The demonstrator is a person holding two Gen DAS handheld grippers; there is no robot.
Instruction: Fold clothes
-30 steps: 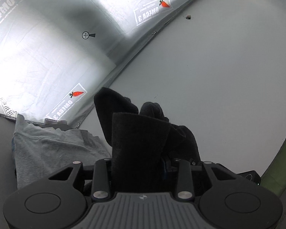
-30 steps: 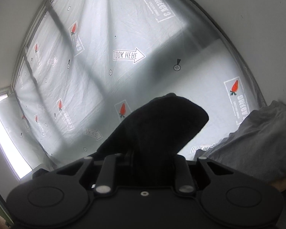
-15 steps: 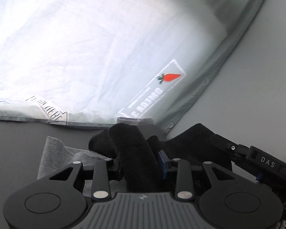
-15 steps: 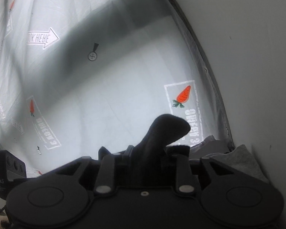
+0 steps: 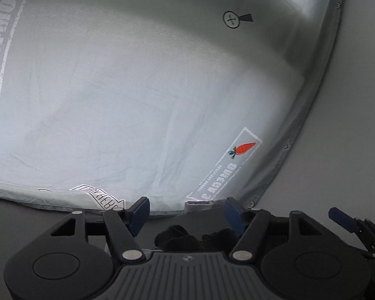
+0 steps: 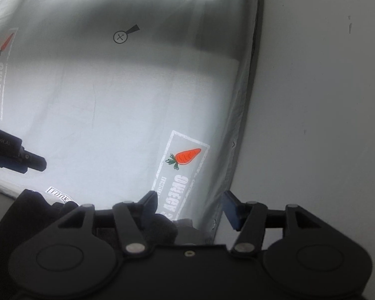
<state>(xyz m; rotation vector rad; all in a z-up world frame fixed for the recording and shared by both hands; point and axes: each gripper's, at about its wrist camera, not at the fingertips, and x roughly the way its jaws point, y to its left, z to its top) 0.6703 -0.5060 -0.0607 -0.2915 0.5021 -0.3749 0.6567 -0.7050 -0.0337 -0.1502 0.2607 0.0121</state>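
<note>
Pale grey printed sheeting [image 5: 142,105], marked with carrot logos and a crosshair symbol, covers the bed-like surface that fills both wrist views; a plain white wall [image 6: 325,100] bounds it on the right. Whether this surface is a bed or a covered table cannot be told.

**Step in hand.** Judged from the present layout, this is the release at the end of a fold or a placement. The black garment [image 5: 195,240] lies bunched low in the left wrist view, below and between the blue pads, at the near edge of the sheeting. In the right wrist view its dark cloth [image 6: 37,210] sits at lower left, partly behind the linkage. A small piece of grey fabric [image 5: 200,203] shows just beyond it, at the sheet's hem.

**Jaws.**
- Left gripper [image 5: 187,212]: jaws opening, now well apart. The black garment lies in the gap beneath them, but neither pad presses on it.
- Right gripper [image 6: 191,208]: jaws opening, likewise well apart. Dark cloth sits by the left pad and lower; no grip is visible.
- Each gripper appears at the edge of the other's view, so the two work close together.

**Next move.** Probable requirements:
1. Clear both grippers of the cloth without snagging it, since loose fabric sits near the pads.
2. Check whether the garment lies flat or needs smoothing; its present bunched form suggests a further tidy.
3. Select the next item, possibly the grey fabric, and regrasp at an edge or corner.
</note>
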